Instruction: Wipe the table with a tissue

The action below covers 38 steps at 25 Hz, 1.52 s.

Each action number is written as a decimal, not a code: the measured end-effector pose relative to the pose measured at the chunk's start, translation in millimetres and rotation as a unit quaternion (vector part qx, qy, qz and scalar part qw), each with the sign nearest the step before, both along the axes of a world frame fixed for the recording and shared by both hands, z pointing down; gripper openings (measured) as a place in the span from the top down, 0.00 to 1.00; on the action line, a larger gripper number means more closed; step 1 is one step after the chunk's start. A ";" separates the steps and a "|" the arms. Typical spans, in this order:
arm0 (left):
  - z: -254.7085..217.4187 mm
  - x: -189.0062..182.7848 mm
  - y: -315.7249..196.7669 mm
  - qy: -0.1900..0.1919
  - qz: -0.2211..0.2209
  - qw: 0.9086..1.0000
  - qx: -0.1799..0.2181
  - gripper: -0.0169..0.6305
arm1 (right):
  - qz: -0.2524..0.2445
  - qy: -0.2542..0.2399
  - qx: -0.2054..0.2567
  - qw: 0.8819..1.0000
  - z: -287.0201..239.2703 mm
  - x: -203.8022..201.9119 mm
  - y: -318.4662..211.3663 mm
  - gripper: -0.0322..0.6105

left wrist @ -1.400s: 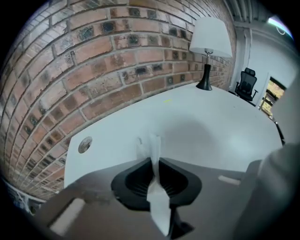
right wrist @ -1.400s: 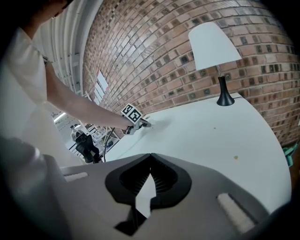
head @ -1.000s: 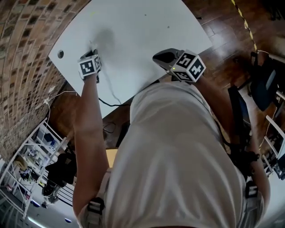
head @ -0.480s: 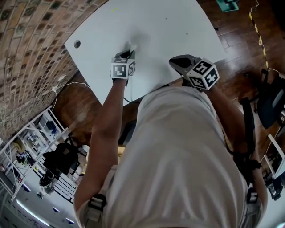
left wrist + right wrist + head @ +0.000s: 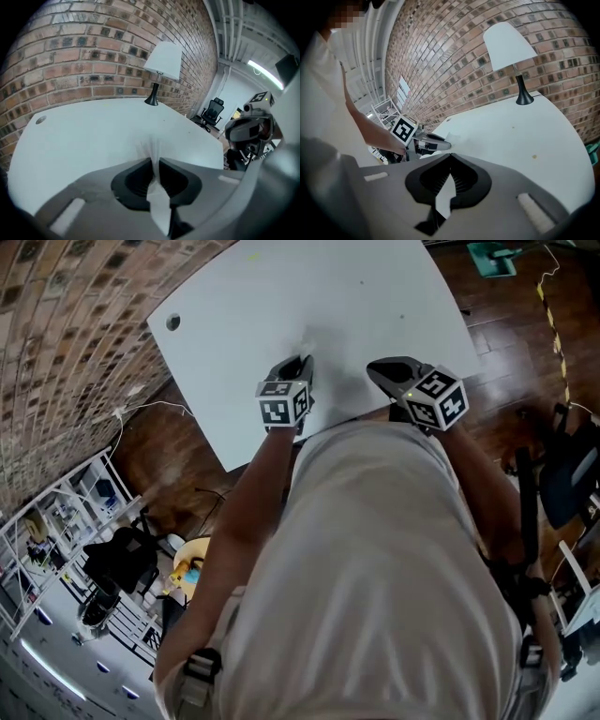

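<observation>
A brick wall [image 5: 56, 334] runs along the left side of the white table [image 5: 281, 287]. A round cable hole [image 5: 172, 322] sits in the corner there, at about 10 o'clock from the left gripper [image 5: 302, 362]. That gripper is close to the table's near edge, its jaws pinched together on a white tissue [image 5: 153, 152]. The tissue stands as a thin folded fin between the pads and trails back toward the camera (its front end appears to meet the tabletop). From the gripper, bare white surface runs toward 12 o'clock, as far as a black-stemmed lamp [image 5: 161, 70] by the wall. At 3 o'clock, near but apart, the right gripper [image 5: 375, 369] hangs at the same near edge, its jaws closed tip to tip with nothing between them. Beyond it, toward 2 o'clock, the table's right edge curves away, with wooden floor [image 5: 506, 296] past it
</observation>
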<state>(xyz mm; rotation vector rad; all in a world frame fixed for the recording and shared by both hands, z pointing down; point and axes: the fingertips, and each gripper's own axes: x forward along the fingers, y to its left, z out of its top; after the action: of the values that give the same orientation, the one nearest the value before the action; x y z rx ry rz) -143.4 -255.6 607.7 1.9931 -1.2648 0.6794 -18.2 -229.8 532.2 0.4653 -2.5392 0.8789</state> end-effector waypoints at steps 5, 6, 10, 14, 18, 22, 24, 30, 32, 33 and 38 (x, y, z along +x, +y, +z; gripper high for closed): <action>-1.4 8.4 1.0 0.022 -0.018 1.000 -0.009 0.91 | 0.002 -0.010 -0.002 1.000 -1.3 11.1 -4.9 0.94; -1.8 12.6 -1.5 0.020 -0.018 1.000 -0.009 0.91 | 0.001 -0.011 -0.003 1.000 -1.5 17.1 -6.6 0.94; -8.8 29.4 -28.8 0.007 -0.009 1.000 0.002 0.91 | 0.015 -0.013 0.001 1.000 -1.4 43.2 -23.8 0.94; -12.5 46.1 -58.1 -0.003 0.008 1.000 0.010 0.90 | 0.022 -0.008 -0.001 1.000 2.9 60.2 -31.4 0.94; -14.0 61.8 -88.6 -0.015 0.018 1.000 0.013 0.90 | 0.031 -0.017 -0.004 0.999 0.6 77.5 -35.4 0.94; -16.7 85.1 -121.3 -0.014 0.038 0.999 0.020 0.90 | 0.050 -0.012 -0.003 0.999 2.9 105.7 -46.2 0.94; -14.7 94.4 -137.2 -0.013 0.040 0.999 0.021 0.90 | 0.064 -0.006 -0.004 0.998 5.5 122.1 -53.8 0.94; -2.5 114.0 -171.0 -0.052 0.067 0.996 0.013 0.90 | 0.090 -0.006 -0.015 0.996 6.4 159.1 -58.7 0.94; 3.6 112.4 -183.2 -0.067 0.048 0.997 0.005 0.90 | 0.094 -0.006 -0.017 0.995 8.3 171.6 -58.5 0.94; 3.6 109.9 -189.6 -0.080 0.035 0.996 0.002 0.90 | 0.097 -0.007 -0.018 0.995 9.5 178.0 -58.8 0.94; 14.5 108.2 -200.2 -0.115 0.029 0.993 -0.024 0.90 | 0.113 -0.009 -0.027 0.993 14.8 203.7 -55.1 0.94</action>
<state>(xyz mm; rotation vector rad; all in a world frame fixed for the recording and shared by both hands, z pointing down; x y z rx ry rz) -35.2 -455.7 622.2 1.9611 -1.3131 0.9820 185.5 -284.9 547.0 0.7415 -2.5051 1.0327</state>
